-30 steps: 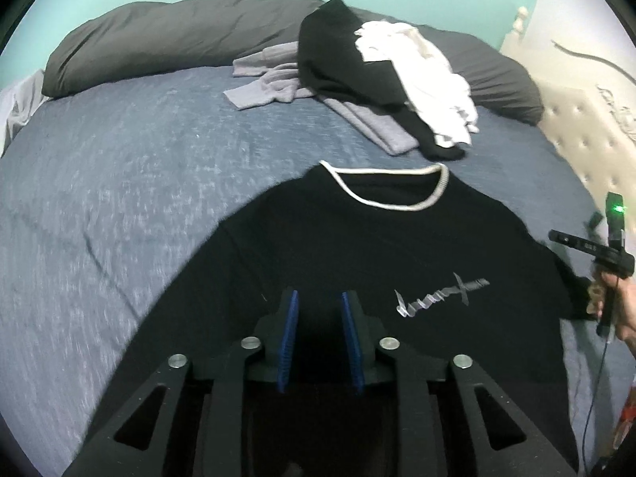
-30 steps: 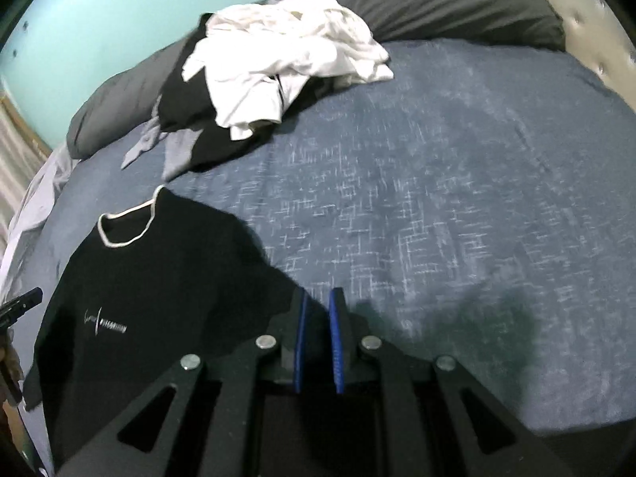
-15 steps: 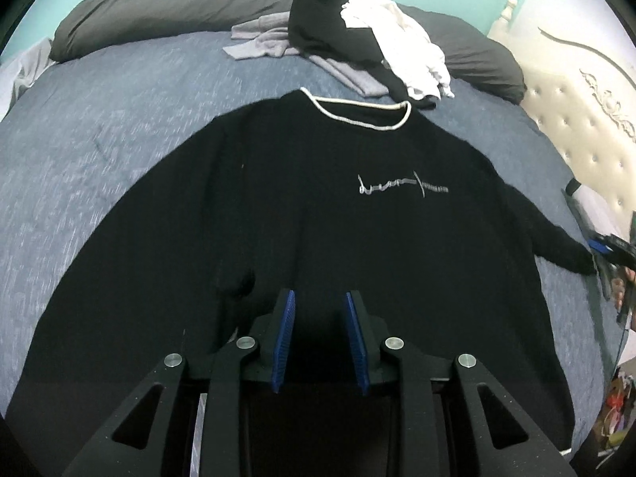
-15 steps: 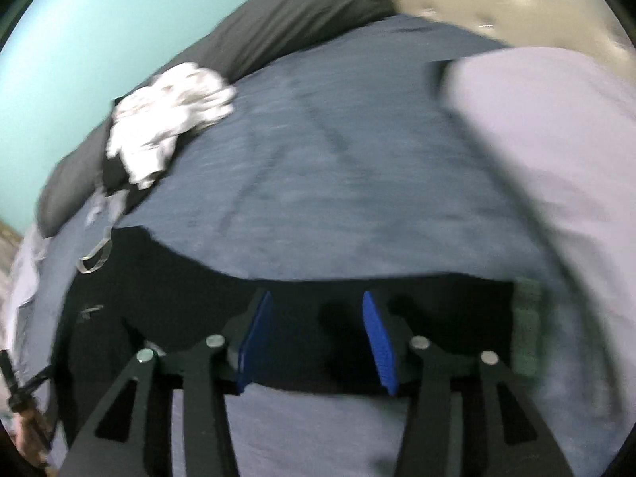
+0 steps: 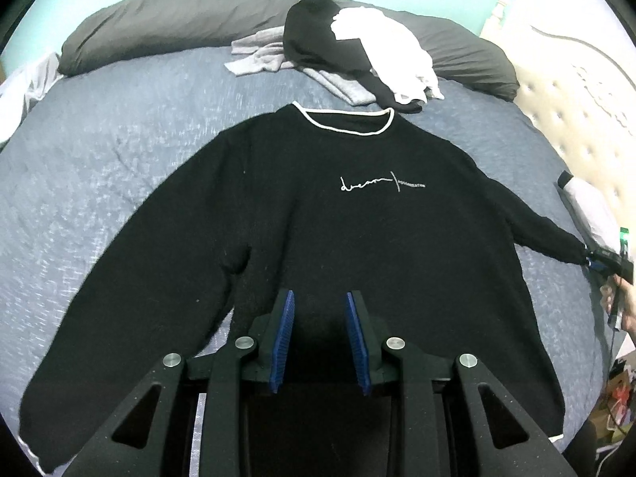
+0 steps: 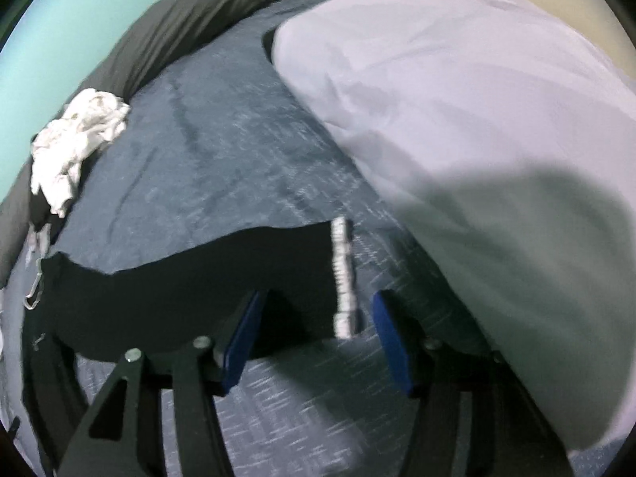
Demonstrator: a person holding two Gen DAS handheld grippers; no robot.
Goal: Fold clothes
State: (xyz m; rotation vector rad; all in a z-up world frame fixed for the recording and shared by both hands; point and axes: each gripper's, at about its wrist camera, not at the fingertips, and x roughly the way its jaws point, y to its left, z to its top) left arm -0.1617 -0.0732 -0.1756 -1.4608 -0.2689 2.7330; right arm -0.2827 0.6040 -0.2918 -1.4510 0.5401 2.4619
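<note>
Left wrist: my left gripper (image 5: 320, 338) hangs part open, holding nothing, above the hem of the black sweater (image 5: 318, 230) spread flat on the bed (image 5: 99, 151); soft, limp knit. Right wrist: my right gripper (image 6: 314, 342) has just been opening; the white-edged cuff (image 6: 342, 278) lies between the jaws, unpinched; I'd grip there.

Around your work area: bedding and walls.
You have a blue-grey bedspread (image 5: 119, 167), a long dark bolster (image 5: 167, 20), a pale pillow (image 6: 477, 119), a tufted headboard (image 5: 576, 119), a mint wall (image 6: 59, 20).
</note>
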